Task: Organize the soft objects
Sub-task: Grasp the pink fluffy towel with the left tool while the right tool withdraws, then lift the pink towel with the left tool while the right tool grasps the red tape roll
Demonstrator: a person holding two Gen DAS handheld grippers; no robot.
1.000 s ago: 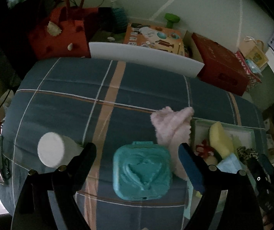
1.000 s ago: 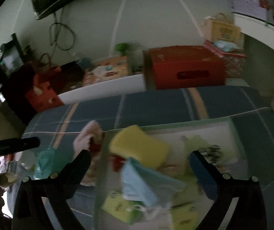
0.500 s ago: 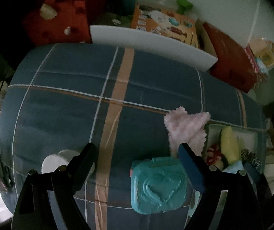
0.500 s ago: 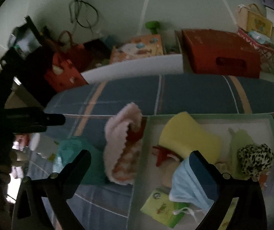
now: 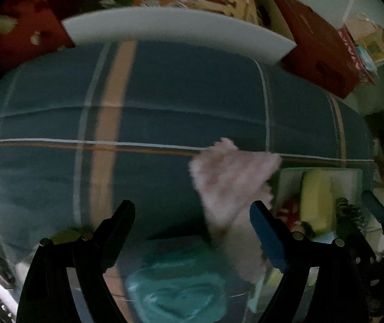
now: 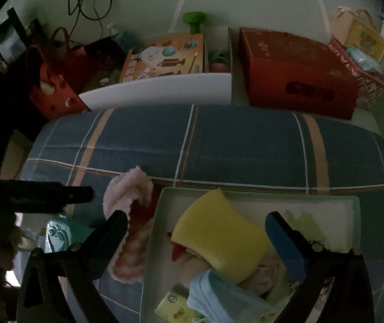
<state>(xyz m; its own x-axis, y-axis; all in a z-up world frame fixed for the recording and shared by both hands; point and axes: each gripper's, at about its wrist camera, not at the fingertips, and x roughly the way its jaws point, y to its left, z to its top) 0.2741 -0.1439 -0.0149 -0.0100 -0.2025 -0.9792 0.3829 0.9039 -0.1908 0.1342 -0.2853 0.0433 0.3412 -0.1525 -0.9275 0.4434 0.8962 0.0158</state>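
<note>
A fluffy pink cloth [image 5: 229,177] lies on the blue plaid blanket, against the left wall of a pale tray [image 6: 259,192]. My left gripper [image 5: 192,212] hangs open above the blanket, its right finger close to the cloth and a teal heart-embossed box [image 5: 176,290] below it. My right gripper [image 6: 196,219] is open over the tray, above a yellow sponge [image 6: 219,237]. A light-blue face mask [image 6: 219,296], a green packet [image 6: 176,304] and a leopard-print scrunchie [image 5: 350,215] also lie in the tray. The pink cloth [image 6: 130,191] and the left gripper's finger [image 6: 57,195] show at the left of the right wrist view.
Beyond the bed's far edge stand a white board [image 6: 159,90], an orange picture box [image 6: 165,59], a dark red box [image 6: 297,72] and a red bag [image 6: 54,86]. A green dumbbell [image 6: 193,20] and a patterned basket [image 6: 361,53] sit by the wall.
The left gripper moved forward and down: the teal box slid to the bottom edge, the white cylinder left view, the pink cloth came closer. The right gripper shifted over the tray.
</note>
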